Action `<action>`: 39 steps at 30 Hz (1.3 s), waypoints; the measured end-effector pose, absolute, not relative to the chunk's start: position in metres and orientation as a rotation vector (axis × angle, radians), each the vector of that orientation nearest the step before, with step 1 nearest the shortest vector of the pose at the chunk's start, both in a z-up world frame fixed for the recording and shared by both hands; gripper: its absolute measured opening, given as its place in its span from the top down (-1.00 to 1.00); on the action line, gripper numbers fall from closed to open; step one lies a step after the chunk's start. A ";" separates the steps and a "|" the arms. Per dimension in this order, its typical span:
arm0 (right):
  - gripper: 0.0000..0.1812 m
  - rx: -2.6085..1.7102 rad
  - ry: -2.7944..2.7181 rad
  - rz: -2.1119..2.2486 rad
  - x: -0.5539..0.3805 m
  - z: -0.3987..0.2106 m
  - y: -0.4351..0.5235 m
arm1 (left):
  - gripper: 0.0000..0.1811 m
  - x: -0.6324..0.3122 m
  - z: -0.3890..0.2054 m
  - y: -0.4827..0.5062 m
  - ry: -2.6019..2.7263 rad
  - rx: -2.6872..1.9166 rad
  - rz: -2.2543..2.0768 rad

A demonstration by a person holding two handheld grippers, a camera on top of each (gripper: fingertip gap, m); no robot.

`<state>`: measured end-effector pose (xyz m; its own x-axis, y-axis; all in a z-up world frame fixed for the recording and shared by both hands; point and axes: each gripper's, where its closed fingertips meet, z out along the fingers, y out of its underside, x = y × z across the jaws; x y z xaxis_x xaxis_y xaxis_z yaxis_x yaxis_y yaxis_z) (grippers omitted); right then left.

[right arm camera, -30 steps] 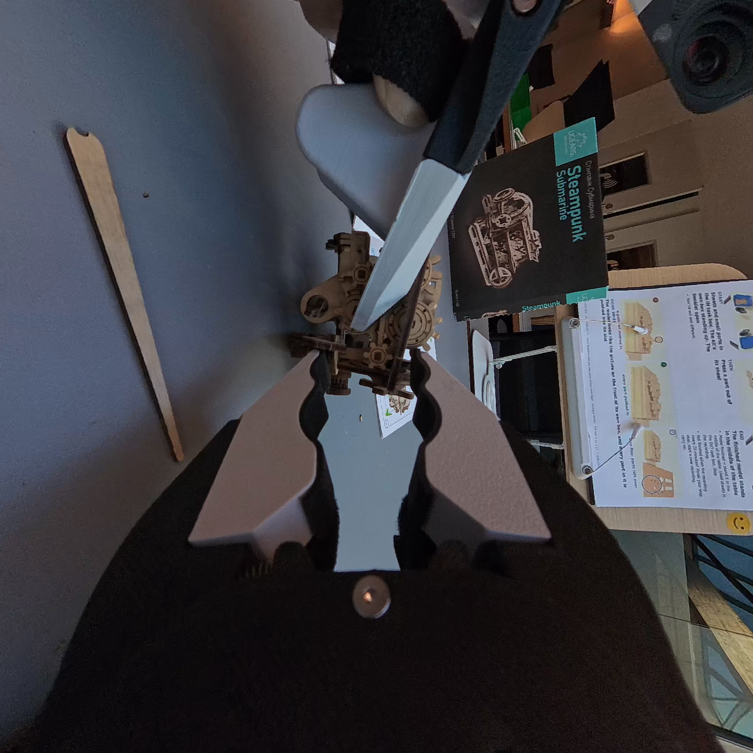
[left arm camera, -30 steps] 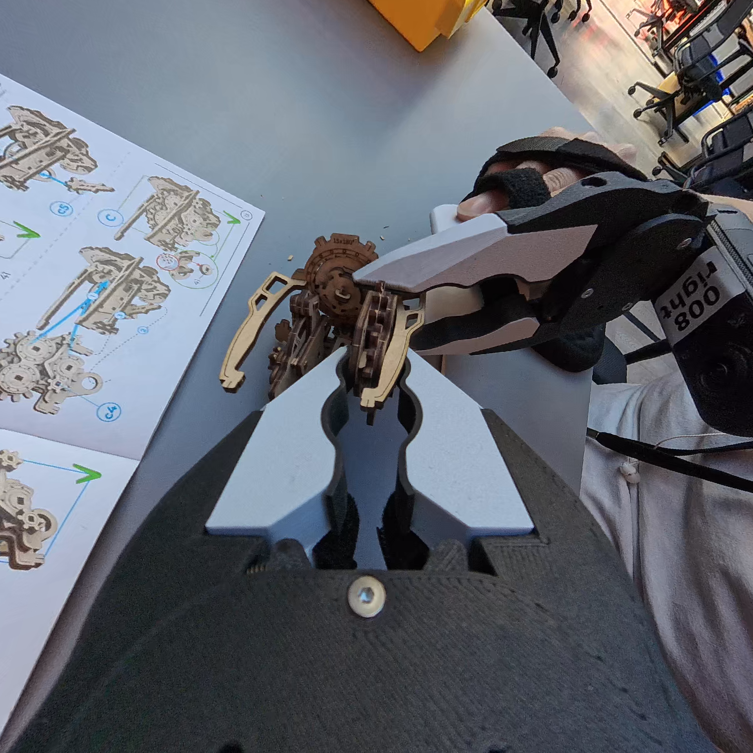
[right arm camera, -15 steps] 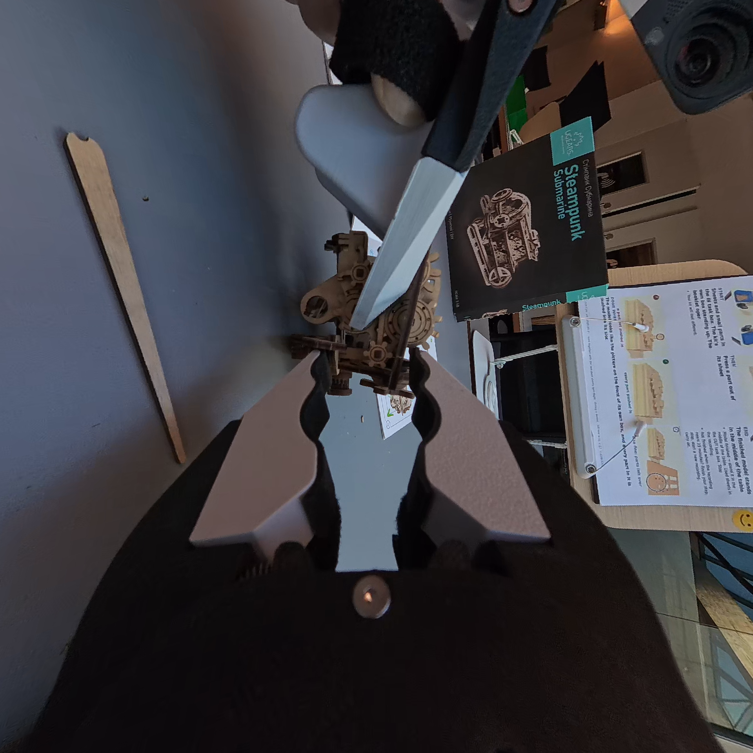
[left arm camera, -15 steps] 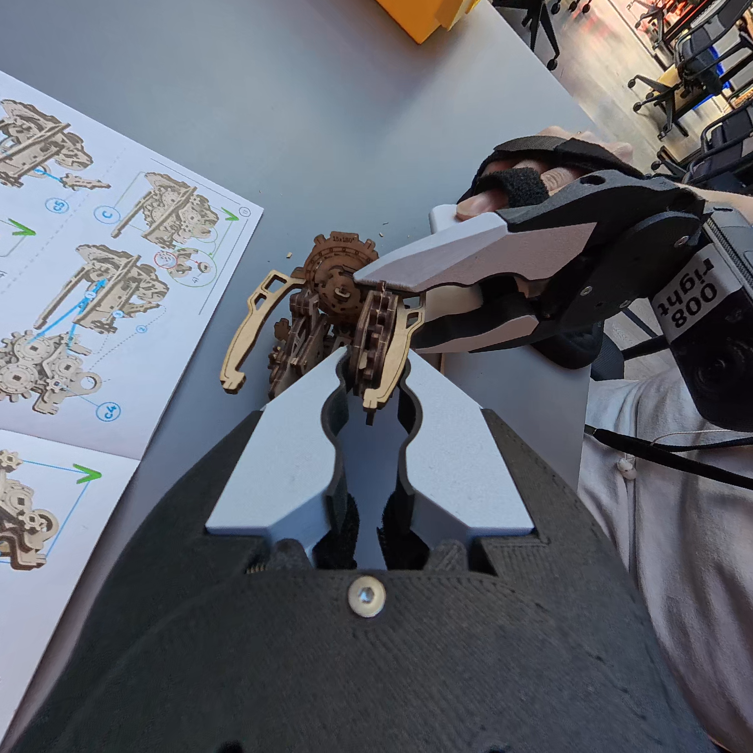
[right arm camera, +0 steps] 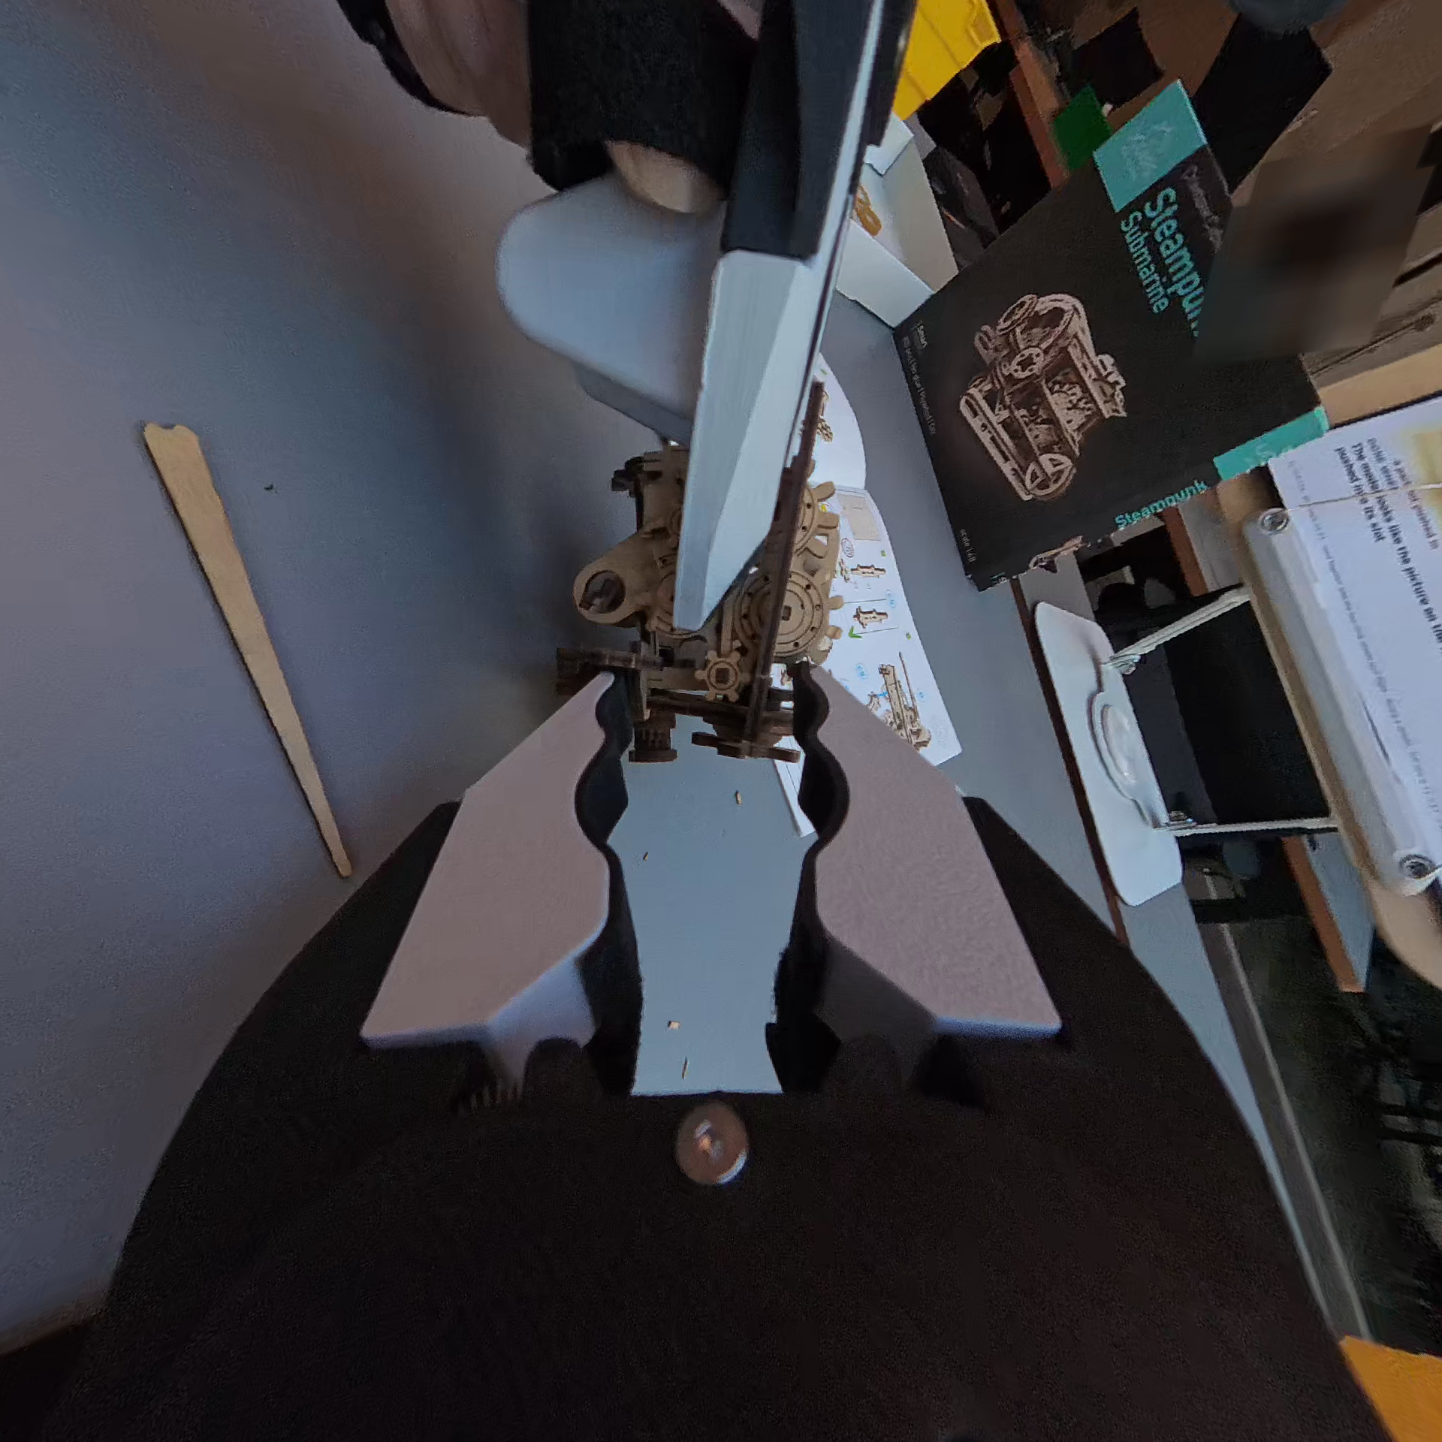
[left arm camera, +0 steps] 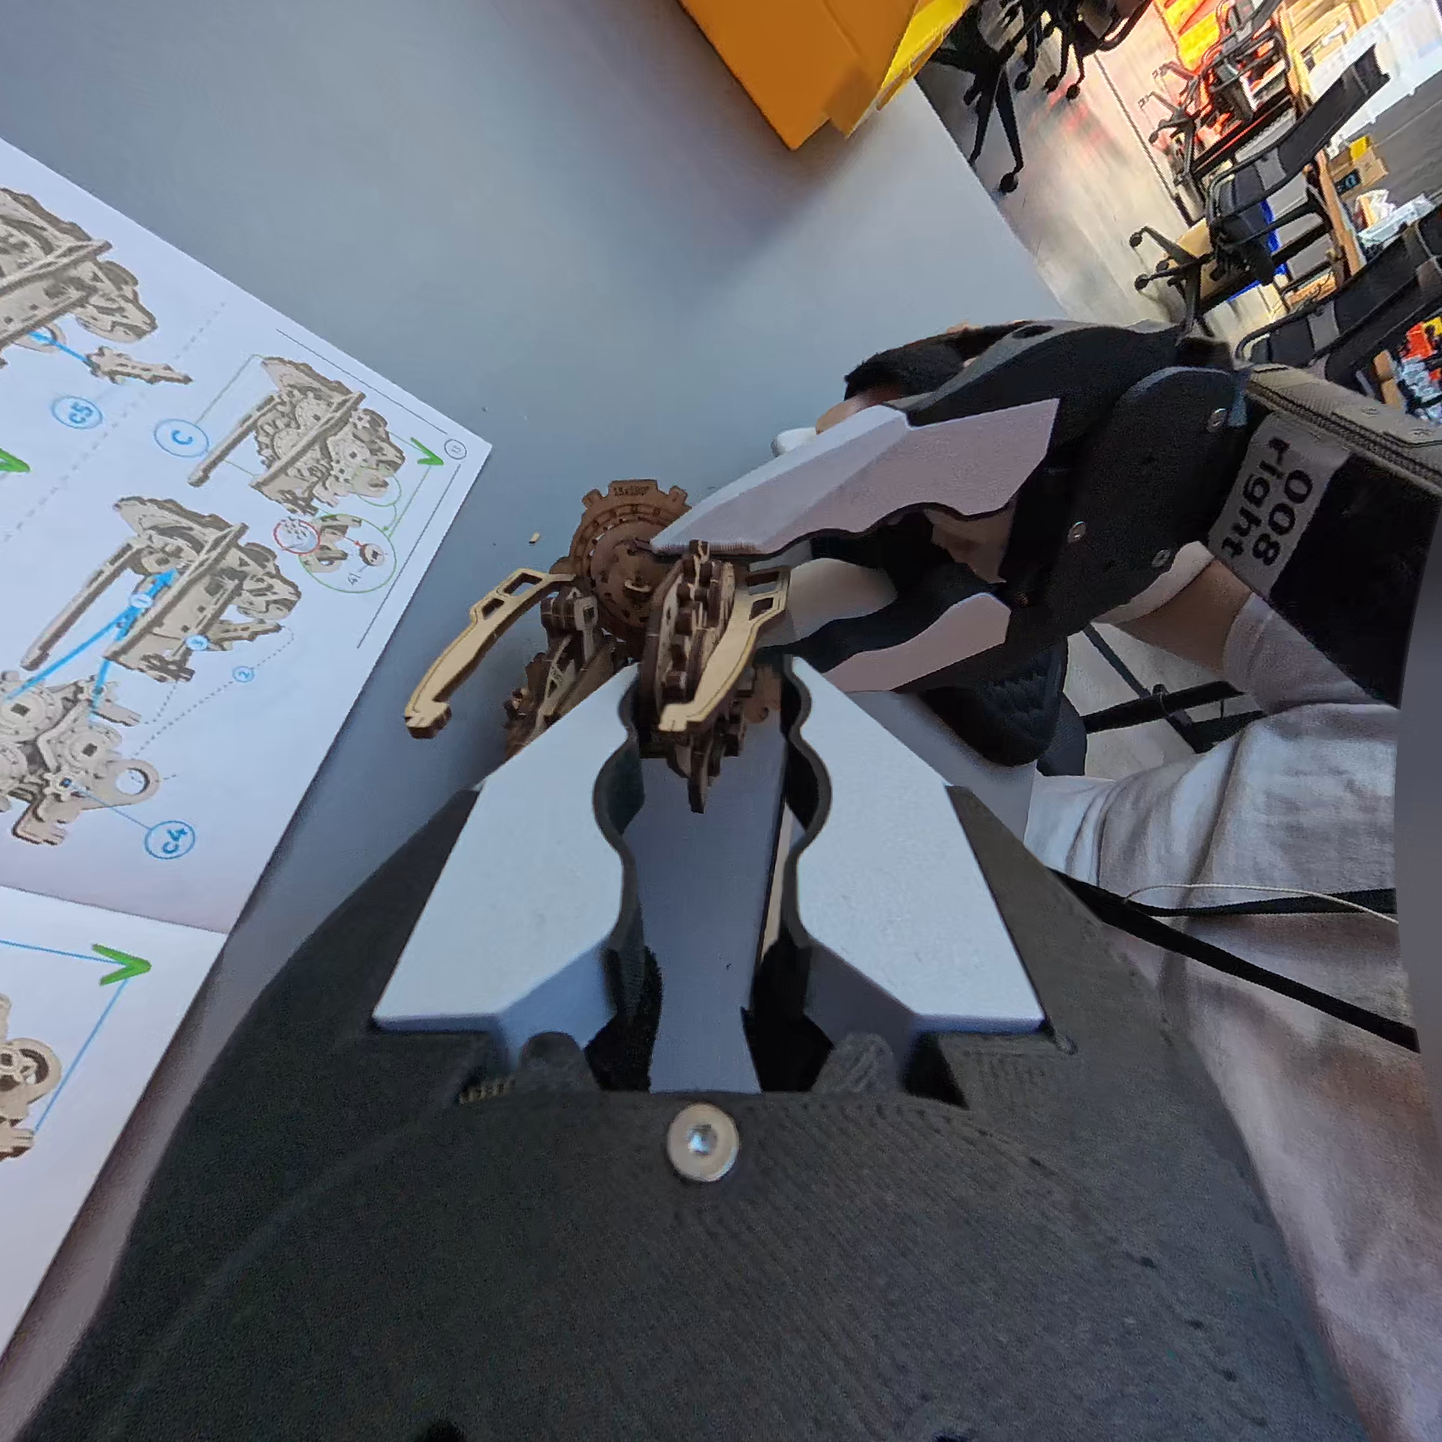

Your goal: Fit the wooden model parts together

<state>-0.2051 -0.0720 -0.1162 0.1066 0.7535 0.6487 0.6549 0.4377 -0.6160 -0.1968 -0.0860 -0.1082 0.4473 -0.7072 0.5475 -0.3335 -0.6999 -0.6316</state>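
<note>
Model [left arm camera: 663, 624] of laser-cut ply gears, clamped by both grippers.
Left gripper [left arm camera: 706, 694] and right gripper [right arm camera: 706, 702] grip it between smooth grey fingers.

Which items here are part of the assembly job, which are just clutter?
In use:
- wooden model, gripped from two sides
- left claw, shut on it
- right claw, shut on it
- instruction sheet, open beside the model

Lying about:
- flat wooden stick, apart on the table
- model's dark box, propped up
- yellow box at the table's far edge
</note>
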 end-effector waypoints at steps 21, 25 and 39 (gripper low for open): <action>0.57 -1.559 -0.913 1.327 -0.172 -0.035 -0.058 | 0.39 -0.209 -0.061 -0.078 0.500 -1.764 -1.645; 0.58 -1.549 -0.843 1.473 -0.171 -0.024 -0.065 | 0.24 -0.188 -0.048 -0.090 0.535 -1.636 -1.752; 0.58 -1.543 -0.758 1.681 -0.169 -0.007 -0.080 | 0.60 -0.185 -0.023 -0.098 0.624 -1.412 -1.617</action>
<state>-0.1687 -0.0798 -0.0073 -0.0237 0.8219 -0.5691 -0.1175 -0.5677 -0.8148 -0.1853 -0.0984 -0.0233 0.0280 -0.8543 0.5191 0.2837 -0.4912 -0.8236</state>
